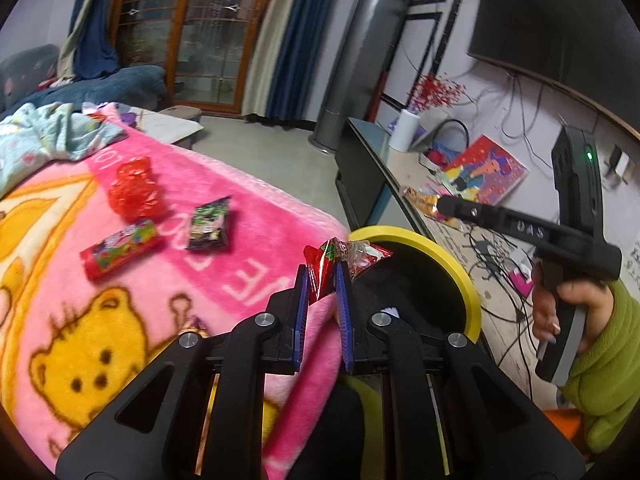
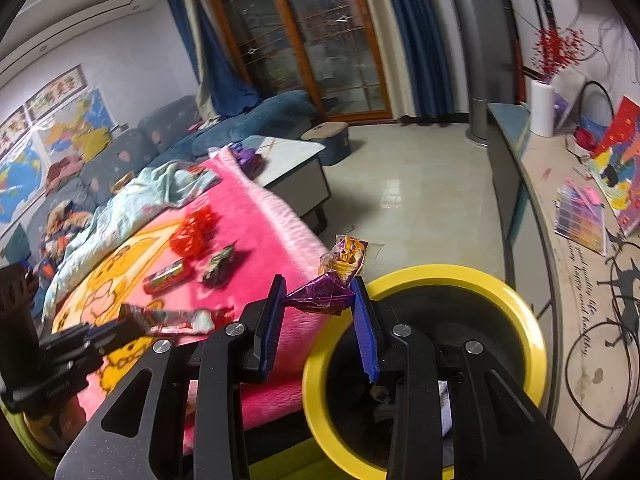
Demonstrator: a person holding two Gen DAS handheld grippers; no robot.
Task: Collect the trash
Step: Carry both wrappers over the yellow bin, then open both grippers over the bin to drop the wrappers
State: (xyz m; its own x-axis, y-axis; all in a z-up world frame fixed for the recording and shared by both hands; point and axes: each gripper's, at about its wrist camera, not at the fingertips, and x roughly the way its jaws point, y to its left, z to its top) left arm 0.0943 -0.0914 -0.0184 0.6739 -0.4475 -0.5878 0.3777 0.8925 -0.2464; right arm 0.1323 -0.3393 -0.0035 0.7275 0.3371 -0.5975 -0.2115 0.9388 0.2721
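A: Starting big: pink blanket (image 1: 208, 208) spreading over the bed, yellow-rimmed bin (image 2: 520, 304) standing just beside its edge.

B: Then both tools. Left hand-held gripper (image 1: 322, 280) pinching tight on a red wrapper (image 1: 320, 268), hovering at the bin's rim. Right hand-held gripper (image 2: 320, 300) clamping partway closed around a purple and orange wrapper (image 2: 332, 292), also near the rim.

A: Still lying on the blanket: crumpled red plastic (image 1: 136, 190), a red candy pack (image 1: 120, 254), a dark snack packet (image 1: 210, 222).

B: Judging all of it as feather-light, crinkly film, soft and slick. Pinching a flat edge or a bunched fold looking safest; film probably clinging to the pads on release.

A: The crumpled plastic likely springing back, so gripping through the thick of it.

B: Hard to make out: the bin's dark inside, showing only pale scraps. Printing on the packets blurring too much for reading. Bed's far end disappearing under pale green bedding (image 2: 132, 204).
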